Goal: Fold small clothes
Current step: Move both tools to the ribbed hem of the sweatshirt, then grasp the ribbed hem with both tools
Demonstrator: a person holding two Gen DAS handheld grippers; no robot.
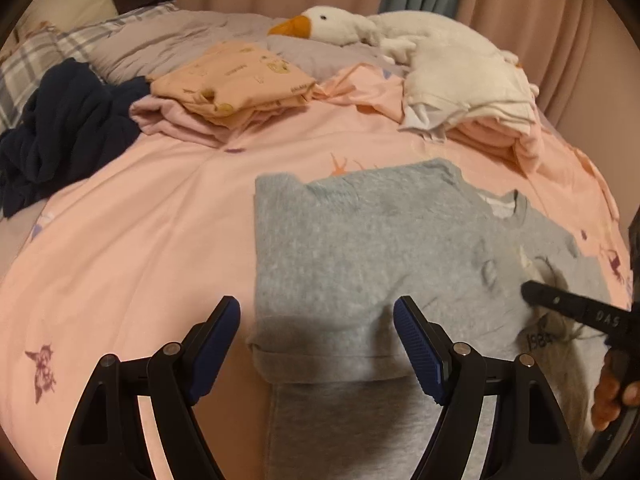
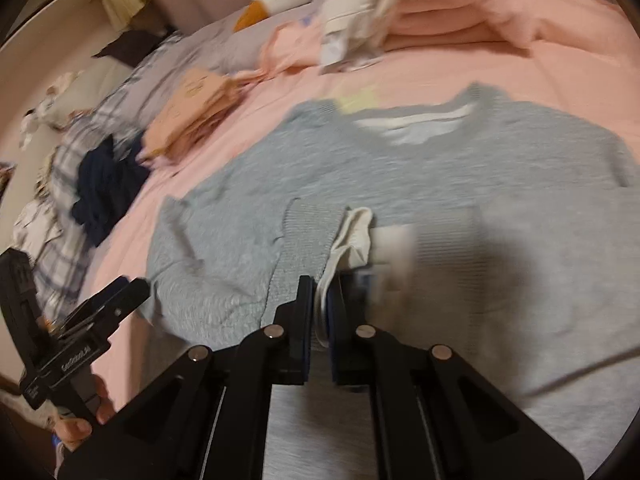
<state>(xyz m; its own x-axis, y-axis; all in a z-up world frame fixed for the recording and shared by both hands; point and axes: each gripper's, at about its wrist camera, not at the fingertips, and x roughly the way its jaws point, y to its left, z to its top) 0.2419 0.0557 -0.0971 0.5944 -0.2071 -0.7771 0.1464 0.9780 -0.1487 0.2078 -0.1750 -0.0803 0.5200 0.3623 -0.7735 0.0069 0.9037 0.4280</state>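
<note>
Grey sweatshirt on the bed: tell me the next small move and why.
Probably carry the pinched fabric across the body. The right gripper is shut on a fold of the grey sweatshirt, pale lining showing between its fingers, while the left gripper hangs open over the hem, holding nothing. The left side already looks folded in to a straight edge, so the right side likely goes next.

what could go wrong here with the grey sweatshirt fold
1. The right tongs are shut on only a thin strip of pale fabric at the grey sweatshirt cuff; it may slip out mid-fold.
2. The left tongs hang open, pinning nothing, so the whole sweatshirt may drag across the pink duvet instead of folding.
</note>
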